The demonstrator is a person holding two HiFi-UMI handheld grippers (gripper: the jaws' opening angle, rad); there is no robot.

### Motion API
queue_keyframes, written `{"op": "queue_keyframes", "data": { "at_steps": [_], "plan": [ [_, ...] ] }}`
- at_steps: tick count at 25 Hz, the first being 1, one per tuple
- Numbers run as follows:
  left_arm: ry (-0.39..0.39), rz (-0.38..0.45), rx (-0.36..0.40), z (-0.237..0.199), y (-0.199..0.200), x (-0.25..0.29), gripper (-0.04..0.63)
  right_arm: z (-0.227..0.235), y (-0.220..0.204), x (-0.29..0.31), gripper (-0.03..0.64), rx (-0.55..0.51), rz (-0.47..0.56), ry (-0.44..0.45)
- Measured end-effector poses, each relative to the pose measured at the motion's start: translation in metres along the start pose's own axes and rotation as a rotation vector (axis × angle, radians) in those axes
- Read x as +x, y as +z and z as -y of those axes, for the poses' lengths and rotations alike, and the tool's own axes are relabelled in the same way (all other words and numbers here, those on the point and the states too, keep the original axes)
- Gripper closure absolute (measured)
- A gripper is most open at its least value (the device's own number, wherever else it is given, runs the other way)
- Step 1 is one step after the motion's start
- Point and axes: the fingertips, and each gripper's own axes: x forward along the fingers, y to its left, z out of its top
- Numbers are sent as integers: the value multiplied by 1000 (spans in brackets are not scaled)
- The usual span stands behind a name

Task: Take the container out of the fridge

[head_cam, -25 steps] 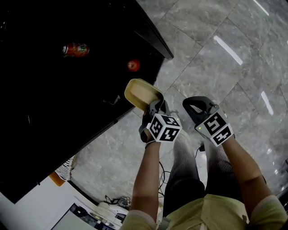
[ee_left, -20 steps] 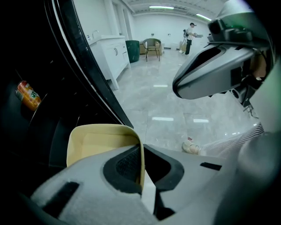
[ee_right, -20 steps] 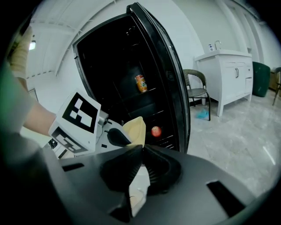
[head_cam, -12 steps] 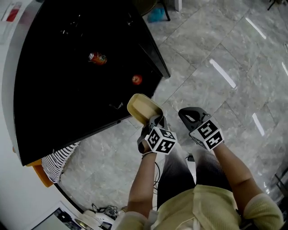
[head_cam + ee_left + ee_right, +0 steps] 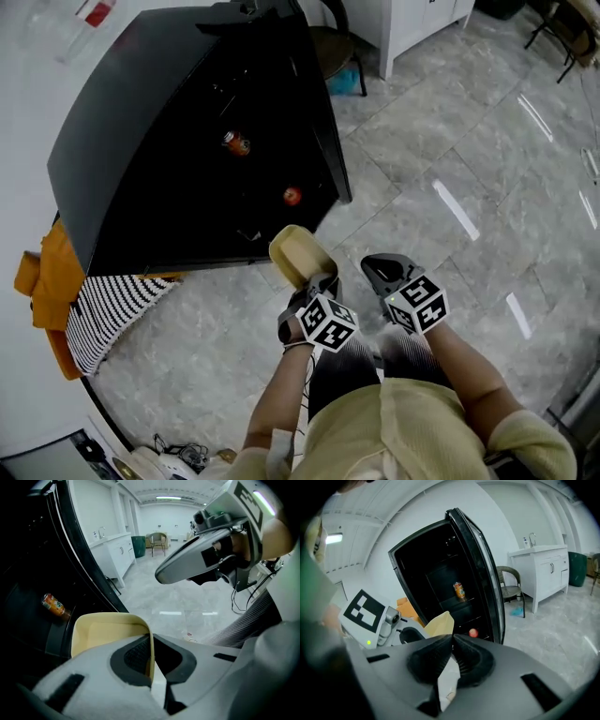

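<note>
The fingers (image 5: 131, 656) of the left gripper (image 5: 151, 643) are clamped on the side wall of the cream container (image 5: 108, 631), one finger inside it and one outside, so the open, empty tub sticks forward from the grip. In the head view the container (image 5: 298, 253) is out of the fridge (image 5: 178, 159), held over the grey tiled floor (image 5: 441, 159) just in front of the fridge's lower edge. The right gripper (image 5: 452, 638) has its fingers (image 5: 429, 660) pressed together with nothing between them; it hangs close beside the left gripper (image 5: 322, 283), the two apart, and the right gripper (image 5: 377, 269) points toward the floor. Inside the dark fridge an orange can (image 5: 235, 142) lies on a shelf, and a small red round thing (image 5: 292, 195) sits lower, near the open door (image 5: 483, 573). Left of the fridge hang a striped cloth (image 5: 114, 309) and an orange one (image 5: 39, 277). Beyond the door stand a chair (image 5: 509, 587) and a white cabinet (image 5: 543, 570).
</note>
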Motion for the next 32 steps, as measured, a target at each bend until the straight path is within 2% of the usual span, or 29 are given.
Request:
{"op": "queue_keyframes", "data": {
  "at_steps": [10,17,32],
  "plan": [
    [-8,43,41,14,16,-60,569,-28,48,-32,586,-51,44,58],
    [2,71,52,22,22,-90,569,-38,63,-51,586,-81,44,104],
    [108,99,-61,26,-1,-129,571,-76,71,-51,588,-188,73,168]
  ]
}}
